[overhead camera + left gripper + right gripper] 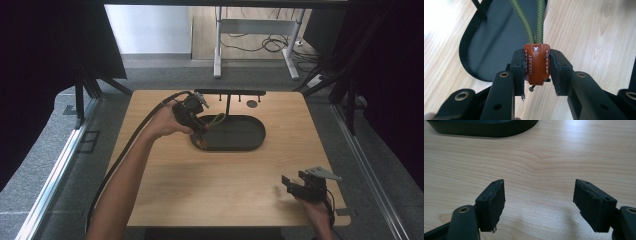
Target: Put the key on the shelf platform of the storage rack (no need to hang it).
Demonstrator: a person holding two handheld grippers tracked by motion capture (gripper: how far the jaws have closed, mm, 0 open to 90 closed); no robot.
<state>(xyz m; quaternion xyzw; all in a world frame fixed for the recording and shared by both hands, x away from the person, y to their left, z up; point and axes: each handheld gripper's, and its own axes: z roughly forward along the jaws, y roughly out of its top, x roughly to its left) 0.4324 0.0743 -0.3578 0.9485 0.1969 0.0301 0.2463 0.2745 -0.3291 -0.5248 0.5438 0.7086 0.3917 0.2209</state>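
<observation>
My left gripper (pixel 537 72) is shut on a brown leather tab (pixel 536 63) with white stitching, from which a green rope loop (pixel 526 17) runs away over the black oval tray (pixel 486 47). In the high view the left gripper (pixel 199 131) hangs at the left end of the tray (pixel 250 137), and the green rope loop (pixel 217 119) shows beside it. My right gripper (pixel 539 202) stands open above bare wood, nothing between its pads. It sits near the table's front right corner (pixel 289 183).
A black rack with small pegs (pixel 230 93) stands behind the tray on a thin post. A dark round mark (pixel 252 104) lies on the wood beside it. The tray's rim (pixel 484 130) lies far ahead of the right gripper. Black curtains flank the table.
</observation>
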